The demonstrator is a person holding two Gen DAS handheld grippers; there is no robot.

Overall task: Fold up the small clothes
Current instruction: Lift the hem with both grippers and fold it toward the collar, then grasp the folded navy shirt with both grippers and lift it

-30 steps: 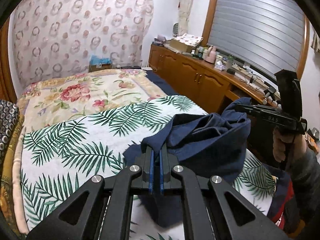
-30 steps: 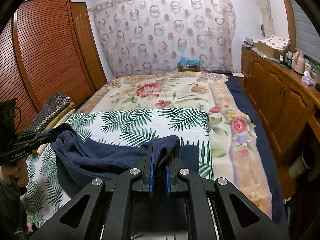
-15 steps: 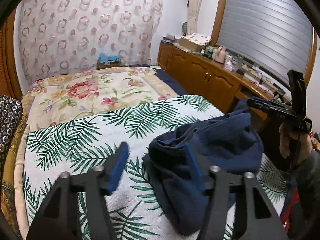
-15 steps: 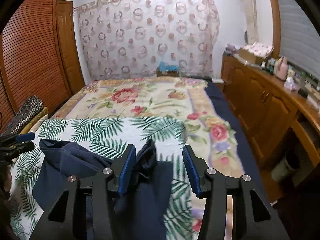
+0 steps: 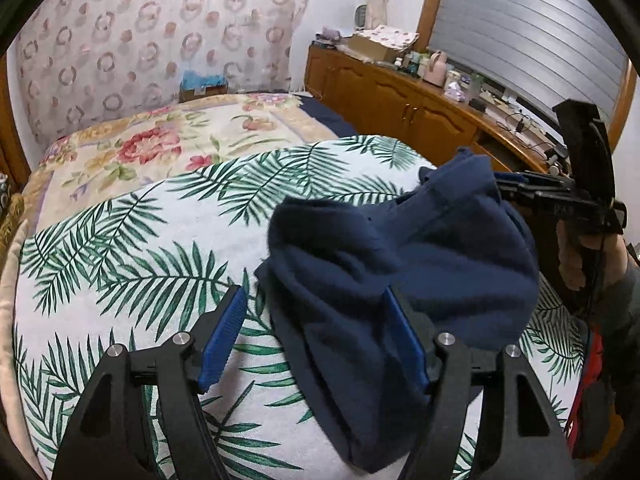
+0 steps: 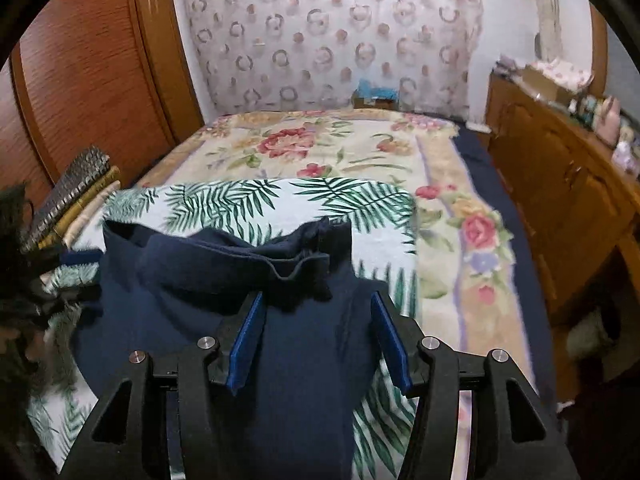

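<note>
A navy blue garment [image 5: 400, 248] lies crumpled on the palm-leaf sheet [image 5: 160, 240] spread over the bed. In the left wrist view my left gripper [image 5: 316, 336] straddles its near left part. Its jaws are opening, and the cloth lies loose between them and against the right pad. In the same view, far right, a hand [image 5: 580, 256] holds my right gripper [image 5: 516, 184] at the garment's other end. From the right wrist view the right gripper [image 6: 318, 340] hangs over the navy garment [image 6: 240, 272]. Its jaws are opening too, with cloth between the pads but not pinched.
Under the sheet lies a floral bedspread [image 6: 320, 144]. A wooden cabinet [image 5: 400, 96] with bottles and boxes runs along the right side. A stack of folded fabrics [image 6: 72, 196] and a brown wardrobe [image 6: 92, 72] stand on the left. A patterned curtain [image 6: 328, 32] covers the far wall.
Both grippers were shut on the lifted garment and have opened and let it go. The garment has dropped onto the palm-leaf sheet, and both grippers have come lower.
</note>
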